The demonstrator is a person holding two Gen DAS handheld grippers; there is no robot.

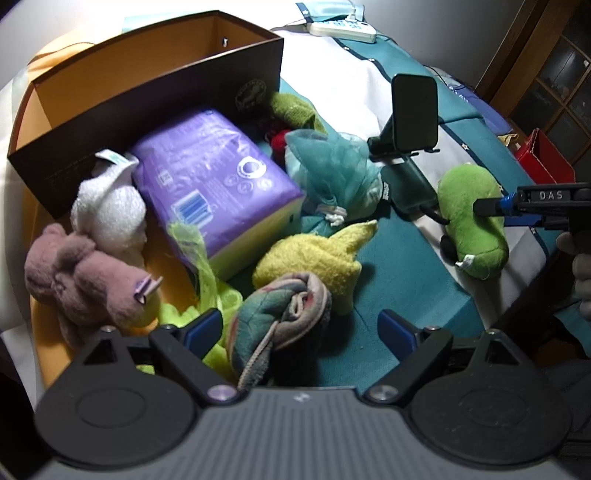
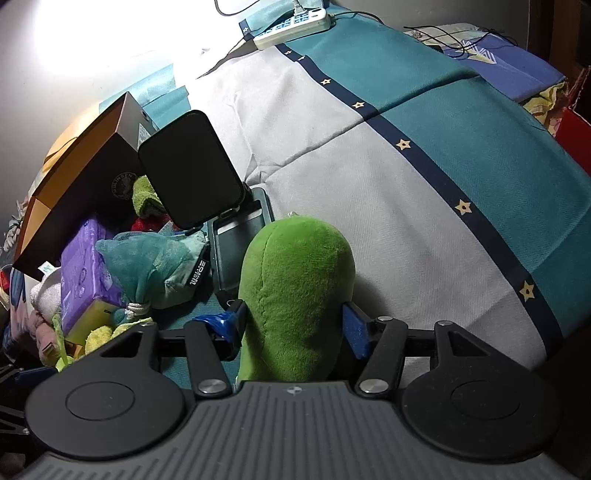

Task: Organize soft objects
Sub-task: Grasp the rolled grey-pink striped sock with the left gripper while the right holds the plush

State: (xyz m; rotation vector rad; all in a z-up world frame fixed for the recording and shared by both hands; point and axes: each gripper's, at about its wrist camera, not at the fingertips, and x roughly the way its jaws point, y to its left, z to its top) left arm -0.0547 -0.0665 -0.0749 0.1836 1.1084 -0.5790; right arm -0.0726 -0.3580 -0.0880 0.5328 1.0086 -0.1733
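Note:
A green plush toy [image 2: 295, 295] lies on the bed cover, and my right gripper [image 2: 291, 328] is shut on it with both blue pads against its sides. The same toy shows in the left wrist view [image 1: 472, 221] with the right gripper's fingertip [image 1: 491, 206] on it. My left gripper [image 1: 301, 328] is open above a rolled multicoloured cloth [image 1: 280, 325]. Near it lie a yellow plush [image 1: 314, 258], a pink plush [image 1: 81, 273], a white fluffy toy [image 1: 107, 214], a teal mesh bundle [image 1: 332, 173] and a lime mesh cloth [image 1: 199, 273].
An open brown box [image 1: 147, 92] with an orange inside stands at the back left. A purple pack [image 1: 214, 181] leans in front of it. A phone on a black stand [image 1: 413, 114] sits mid-bed. A power strip [image 1: 343, 27] lies far back. A red box [image 1: 546, 158] is at right.

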